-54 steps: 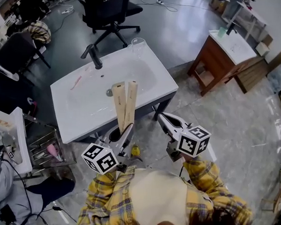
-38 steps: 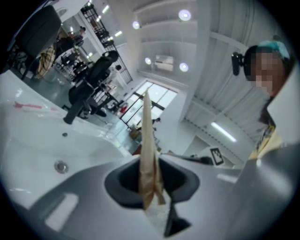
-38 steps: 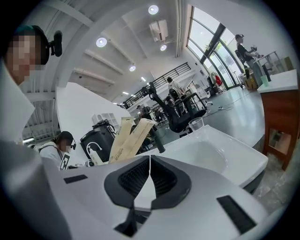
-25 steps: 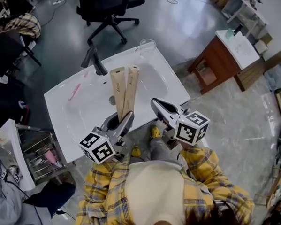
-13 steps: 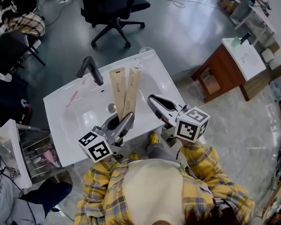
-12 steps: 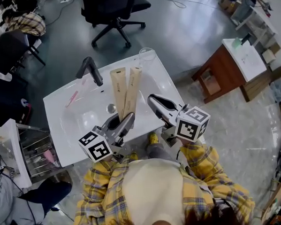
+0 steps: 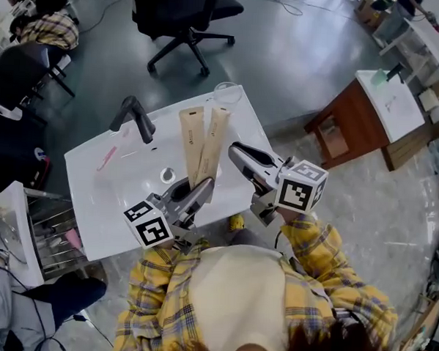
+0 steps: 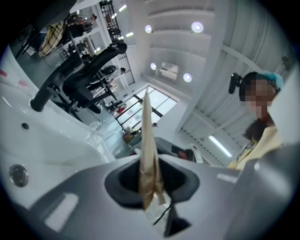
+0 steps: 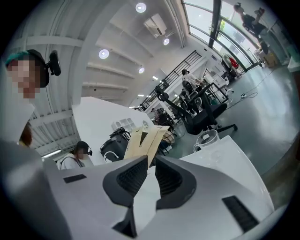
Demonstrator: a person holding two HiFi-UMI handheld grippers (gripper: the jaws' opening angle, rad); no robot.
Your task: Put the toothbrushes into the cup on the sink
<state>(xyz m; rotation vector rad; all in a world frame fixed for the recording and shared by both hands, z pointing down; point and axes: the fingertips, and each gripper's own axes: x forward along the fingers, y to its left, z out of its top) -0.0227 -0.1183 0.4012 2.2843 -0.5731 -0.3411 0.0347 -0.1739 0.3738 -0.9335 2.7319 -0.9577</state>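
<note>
I stand at a white sink (image 7: 130, 203) in a big room with a shiny grey floor (image 7: 300, 36). The sink has a black tap (image 7: 134, 117) at the back and a round drain (image 7: 167, 176) in the bowl. A clear glass cup (image 7: 227, 95) stands on the far edge of the sink. A thin pink thing (image 7: 106, 158) lies on the sink's left side, near the tap. A black office chair (image 7: 184, 15) is behind the sink. A brown wooden cabinet (image 7: 354, 119) with a white top is off to the right.

The two toothbrush packs (image 7: 201, 144) are long, flat and tan, like paper sleeves. My left gripper (image 7: 195, 190) pinches both by their near ends, over the sink bowl. Their long sides run away from me, toward the cup. They touch at the gripper and spread a little at the far ends, like a thin V. The far ends are near the cup, and I cannot tell if they touch it.

My right gripper (image 7: 239, 151) is just to the right of the packs, over the sink's right side. Its jaws are closed, with nothing in them.
</note>
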